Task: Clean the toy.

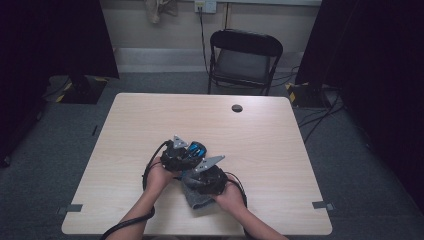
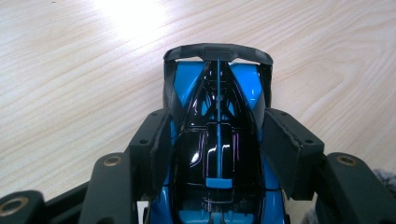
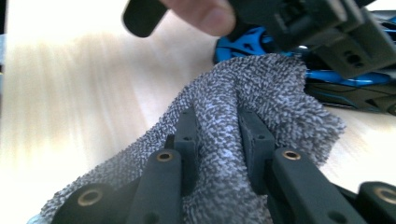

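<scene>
Forearms entered from the bottom of the high view, both hands meeting near the bench's point(image 1: 125, 130) front-middle. Beyond the bench stood a black folding chair point(image 1: 243, 60); a dark round grommet point(image 1: 237, 108) lay near the far edge. The left tool point(image 2: 217, 135) was closed on a blue-and-black toy car point(image 2: 217, 154), gripping its flanks, the car's rear wing pointing away. The right tool point(image 3: 218, 135) was pinched shut on a fold of grey speckled cloth point(image 3: 261, 88), which pressed against the car's side. A fingertip point(image 3: 205, 16) of the left hand showed above in the right gripper view; the high view showed the cloth lying partly on the bench under the right hand point(image 1: 230, 197).
</scene>
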Demonstrator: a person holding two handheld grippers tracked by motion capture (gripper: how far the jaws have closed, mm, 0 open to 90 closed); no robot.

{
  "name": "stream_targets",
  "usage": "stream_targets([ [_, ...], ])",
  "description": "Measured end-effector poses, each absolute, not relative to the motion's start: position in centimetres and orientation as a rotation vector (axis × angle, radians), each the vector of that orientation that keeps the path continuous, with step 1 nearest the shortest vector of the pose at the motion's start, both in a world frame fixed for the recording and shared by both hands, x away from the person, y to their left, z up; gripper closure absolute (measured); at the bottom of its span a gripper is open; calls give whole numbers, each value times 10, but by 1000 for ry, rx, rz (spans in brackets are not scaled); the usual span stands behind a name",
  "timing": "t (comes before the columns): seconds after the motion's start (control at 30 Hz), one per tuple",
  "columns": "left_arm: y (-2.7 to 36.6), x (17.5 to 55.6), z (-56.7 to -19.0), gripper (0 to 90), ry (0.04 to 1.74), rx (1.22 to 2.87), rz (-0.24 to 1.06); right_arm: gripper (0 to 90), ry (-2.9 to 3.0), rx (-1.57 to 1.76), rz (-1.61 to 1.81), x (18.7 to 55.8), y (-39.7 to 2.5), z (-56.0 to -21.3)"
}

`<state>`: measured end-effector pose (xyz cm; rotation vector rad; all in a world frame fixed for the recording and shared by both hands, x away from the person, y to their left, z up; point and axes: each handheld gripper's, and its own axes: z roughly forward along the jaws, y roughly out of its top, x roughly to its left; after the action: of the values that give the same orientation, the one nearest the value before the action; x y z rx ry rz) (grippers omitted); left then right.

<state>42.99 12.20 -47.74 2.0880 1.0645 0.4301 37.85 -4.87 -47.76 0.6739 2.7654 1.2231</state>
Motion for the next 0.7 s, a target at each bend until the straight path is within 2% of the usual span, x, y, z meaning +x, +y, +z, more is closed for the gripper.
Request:
stream_targets([
  [0.37,122,430,-477,434,1070,2087,431,660,2683,725,1186,387,-79,-467],
  [0.43,122,430,-477,434,1066,2094,434,612,2677,739,1182,388,-84,-468],
  [0.6,124,430,-477,432,1053,2100,433,419,2656,803,1170,388,-96,-470],
  [0.7,123,429,-477,431,1054,2101,441,382,2628,809,1143,387,-104,-468],
])
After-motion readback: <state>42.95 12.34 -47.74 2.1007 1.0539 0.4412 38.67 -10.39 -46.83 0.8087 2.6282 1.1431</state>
